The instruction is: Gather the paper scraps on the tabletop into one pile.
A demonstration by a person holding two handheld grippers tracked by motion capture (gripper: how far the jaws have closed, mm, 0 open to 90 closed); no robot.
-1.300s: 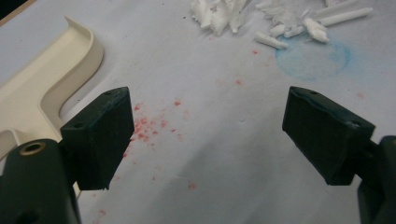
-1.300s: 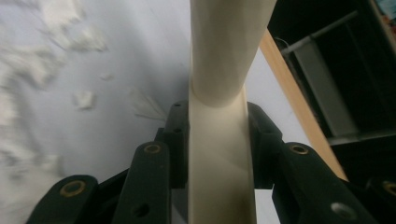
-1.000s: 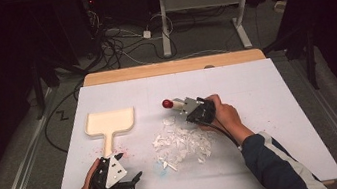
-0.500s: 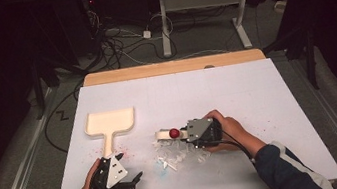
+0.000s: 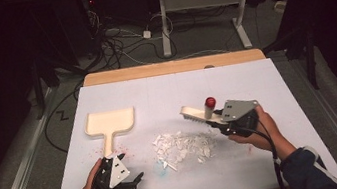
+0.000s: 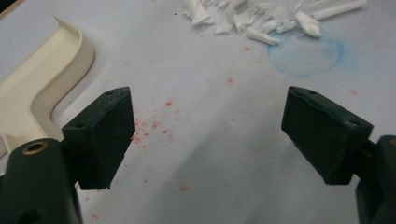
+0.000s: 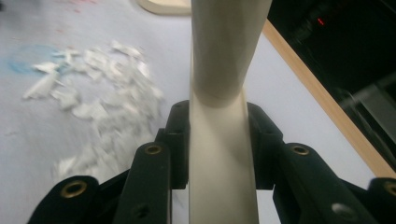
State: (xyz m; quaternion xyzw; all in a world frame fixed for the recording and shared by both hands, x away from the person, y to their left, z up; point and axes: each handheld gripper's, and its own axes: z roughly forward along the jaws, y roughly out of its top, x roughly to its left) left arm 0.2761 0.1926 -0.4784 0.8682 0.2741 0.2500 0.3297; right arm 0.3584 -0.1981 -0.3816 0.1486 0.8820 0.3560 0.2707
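Nearest the person, the left claw (image 5: 136, 179) rested spread wide on the white surface (image 5: 165, 87), holding nothing. Beyond it lay the paper scraps (image 5: 184, 147), with the right claw (image 5: 210, 118) pinching the brush (image 5: 198, 112) just past them. Farther left sat the cream dustpan (image 5: 109, 123).

One dustpan (image 5: 110, 122), one brush (image 5: 200, 114), seemingly dozens of paper scraps (image 5: 184, 146)

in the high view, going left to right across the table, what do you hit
dustpan → left gripper → pile of white scraps → brush → right gripper
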